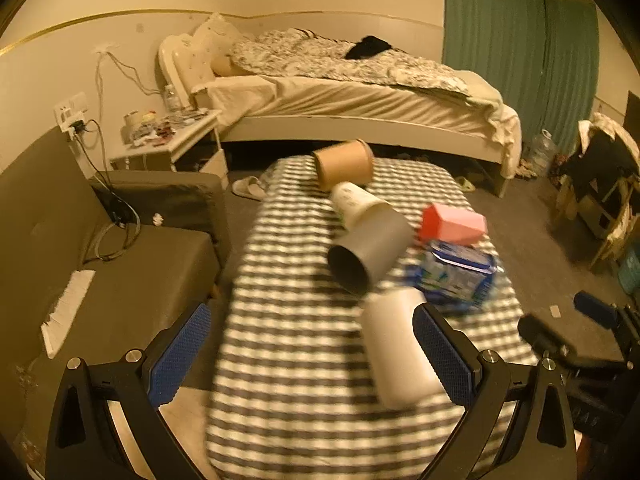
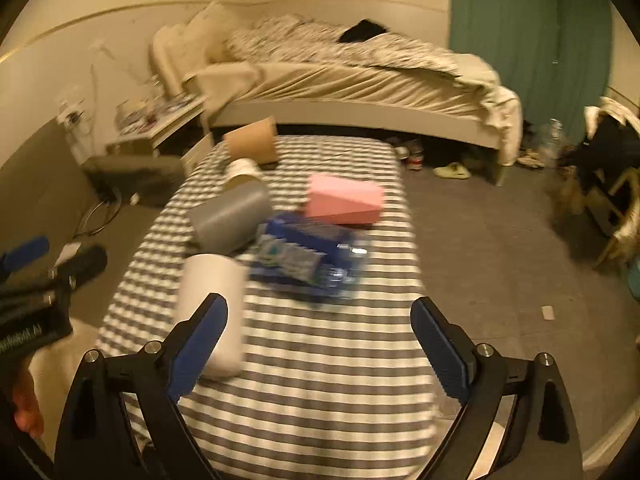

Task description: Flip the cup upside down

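Observation:
Several cups lie on their sides on the striped table [image 1: 296, 360]: a white cup [image 1: 396, 352] nearest, a grey cup [image 1: 370, 252], a printed white paper cup [image 1: 354, 200] and a brown paper cup [image 1: 344, 164] at the far end. My left gripper [image 1: 312, 344] is open and empty above the near table, its right finger beside the white cup. My right gripper [image 2: 320, 340] is open and empty; the white cup [image 2: 212, 308] lies by its left finger. The grey cup [image 2: 230, 220] and brown cup [image 2: 252, 146] lie beyond.
A pink box [image 1: 454, 224] and a blue wipes pack [image 1: 456, 272] lie on the table's right half [image 2: 344, 200] [image 2: 308, 256]. A dark sofa [image 1: 100, 260] stands left, a bed [image 1: 340, 92] behind, a nightstand [image 1: 168, 140] at far left. The other gripper shows at the right edge [image 1: 560, 344].

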Demonstrator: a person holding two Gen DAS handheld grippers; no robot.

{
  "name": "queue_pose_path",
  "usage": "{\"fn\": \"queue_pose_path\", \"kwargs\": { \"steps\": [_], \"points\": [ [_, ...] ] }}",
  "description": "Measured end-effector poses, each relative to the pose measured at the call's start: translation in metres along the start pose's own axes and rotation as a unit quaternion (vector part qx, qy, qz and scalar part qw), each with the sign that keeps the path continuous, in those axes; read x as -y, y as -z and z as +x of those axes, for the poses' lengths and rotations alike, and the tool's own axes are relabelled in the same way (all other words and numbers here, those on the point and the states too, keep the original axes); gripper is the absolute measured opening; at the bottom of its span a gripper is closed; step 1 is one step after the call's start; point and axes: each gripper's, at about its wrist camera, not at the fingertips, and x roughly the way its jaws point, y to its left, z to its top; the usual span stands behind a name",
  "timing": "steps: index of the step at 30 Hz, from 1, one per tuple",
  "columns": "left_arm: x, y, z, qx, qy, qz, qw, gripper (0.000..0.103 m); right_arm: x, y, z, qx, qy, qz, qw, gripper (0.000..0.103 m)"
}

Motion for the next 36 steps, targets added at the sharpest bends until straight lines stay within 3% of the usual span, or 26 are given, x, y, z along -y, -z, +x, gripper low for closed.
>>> {"fn": "queue_pose_path", "kwargs": {
  "steps": [10,15,27,28,30,36],
  "points": [
    [0.063,0.042,0.023,-0.048,0.032,0.027,0.9980,0.103,0.045,0.025,0.011,-0.002,0.019,0.045,0.999,0.093],
    [0.071,0.053,0.041,-0.067,0.035,0.029,0.9967,0.103,0.060,0.032,0.022,-0.011,0.011,0.066,0.998,0.093],
    [0.077,0.060,0.071,-0.070,0.031,0.041,0.9962,0.102,0.063,0.039,0.049,-0.041,-0.002,0.078,0.996,0.093],
    [0.077,0.061,0.073,-0.070,0.031,0.045,0.9961,0.098,0.063,0.040,0.050,-0.044,-0.003,0.079,0.996,0.093],
    [0.078,0.063,0.079,-0.078,0.033,0.052,0.9951,0.079,0.064,0.040,0.052,-0.046,-0.004,0.082,0.996,0.093],
    [0.075,0.066,0.074,-0.084,0.043,0.064,0.9935,0.078,0.062,0.039,0.052,-0.045,-0.005,0.082,0.996,0.093]
  ]
}}
